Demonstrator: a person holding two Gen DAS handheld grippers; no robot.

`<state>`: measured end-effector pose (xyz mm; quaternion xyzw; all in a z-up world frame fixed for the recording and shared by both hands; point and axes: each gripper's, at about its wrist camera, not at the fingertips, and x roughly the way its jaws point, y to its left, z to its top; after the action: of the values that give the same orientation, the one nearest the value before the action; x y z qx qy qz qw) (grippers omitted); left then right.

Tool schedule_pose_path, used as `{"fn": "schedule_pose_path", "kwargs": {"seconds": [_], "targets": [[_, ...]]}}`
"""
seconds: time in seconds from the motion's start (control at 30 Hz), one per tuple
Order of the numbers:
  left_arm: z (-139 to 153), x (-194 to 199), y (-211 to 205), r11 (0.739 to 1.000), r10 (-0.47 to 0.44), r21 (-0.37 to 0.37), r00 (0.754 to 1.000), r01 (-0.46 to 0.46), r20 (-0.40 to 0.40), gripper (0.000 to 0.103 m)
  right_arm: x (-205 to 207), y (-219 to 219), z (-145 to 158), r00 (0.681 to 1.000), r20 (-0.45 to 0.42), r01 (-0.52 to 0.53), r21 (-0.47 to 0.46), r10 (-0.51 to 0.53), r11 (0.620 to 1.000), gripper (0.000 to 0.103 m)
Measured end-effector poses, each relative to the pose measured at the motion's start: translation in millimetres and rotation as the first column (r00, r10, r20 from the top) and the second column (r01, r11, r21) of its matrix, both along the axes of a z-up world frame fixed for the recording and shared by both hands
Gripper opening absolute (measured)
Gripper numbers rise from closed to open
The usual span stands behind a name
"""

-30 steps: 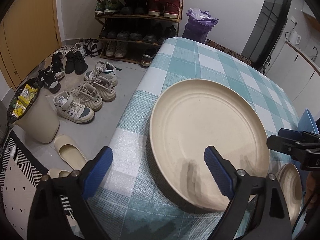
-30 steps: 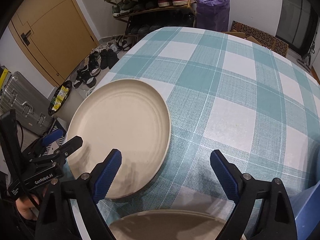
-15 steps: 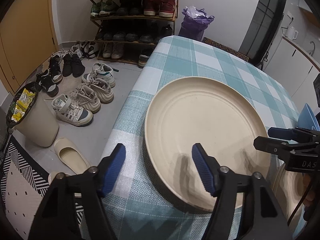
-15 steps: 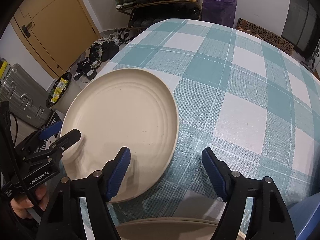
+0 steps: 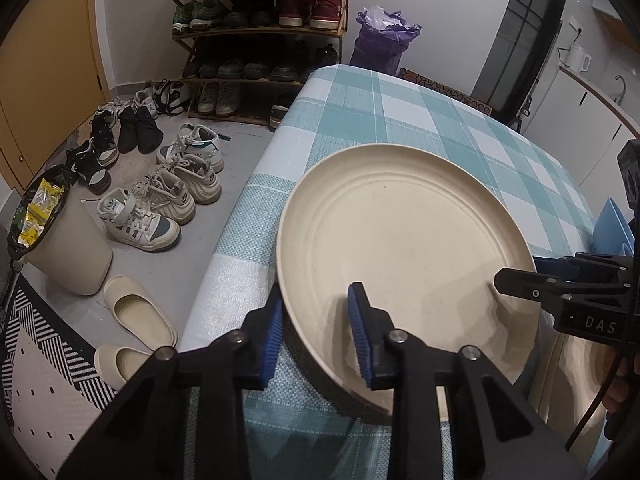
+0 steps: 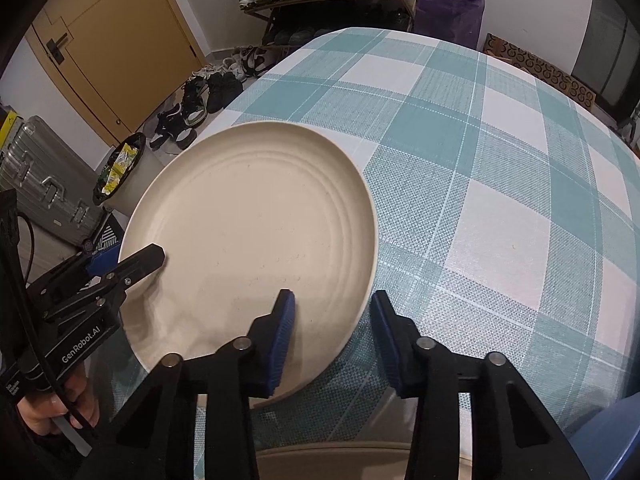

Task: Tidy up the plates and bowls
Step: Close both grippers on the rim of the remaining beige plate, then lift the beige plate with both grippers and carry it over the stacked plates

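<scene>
A large cream plate lies on the checked tablecloth near the table's left edge; it also shows in the right wrist view. My left gripper is partly closed, its two blue pads straddling the plate's near left rim with a gap. My right gripper is likewise partly closed astride the plate's near right rim. Each gripper shows in the other's view: the right one, the left one. A second cream dish lies below the right gripper, mostly hidden.
The table edge drops to the floor on the left, where several shoes, a waste bin and a shoe rack stand. A blue chair is at the right. A silver suitcase stands by the door.
Both grippers have moved in toward the plate and narrowed from wide open, so that each now straddles the plate's rim. The plate has not moved.
</scene>
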<state>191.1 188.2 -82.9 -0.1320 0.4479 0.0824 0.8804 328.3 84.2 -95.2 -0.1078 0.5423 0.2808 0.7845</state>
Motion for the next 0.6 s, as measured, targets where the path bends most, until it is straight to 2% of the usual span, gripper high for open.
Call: {"fn": "schedule_pose_path", "kwargs": {"seconds": [0.17,0.6], "targets": [[-0.5,-1.2,1.5,1.0,0.005,-0.005,1.0,-0.005,-0.002,0.021,-1.4,-1.4,0.1,1.0,0.002,0.0,0.002,0.0,1.0,0.028],[2.1,-3.9,1.8,1.0,0.005,0.013,1.0,-0.005,0.017,0.018,-5.5,-5.0,3.7,1.0,0.023,0.012,0.003,-0.012,1.0,0.018]]}}
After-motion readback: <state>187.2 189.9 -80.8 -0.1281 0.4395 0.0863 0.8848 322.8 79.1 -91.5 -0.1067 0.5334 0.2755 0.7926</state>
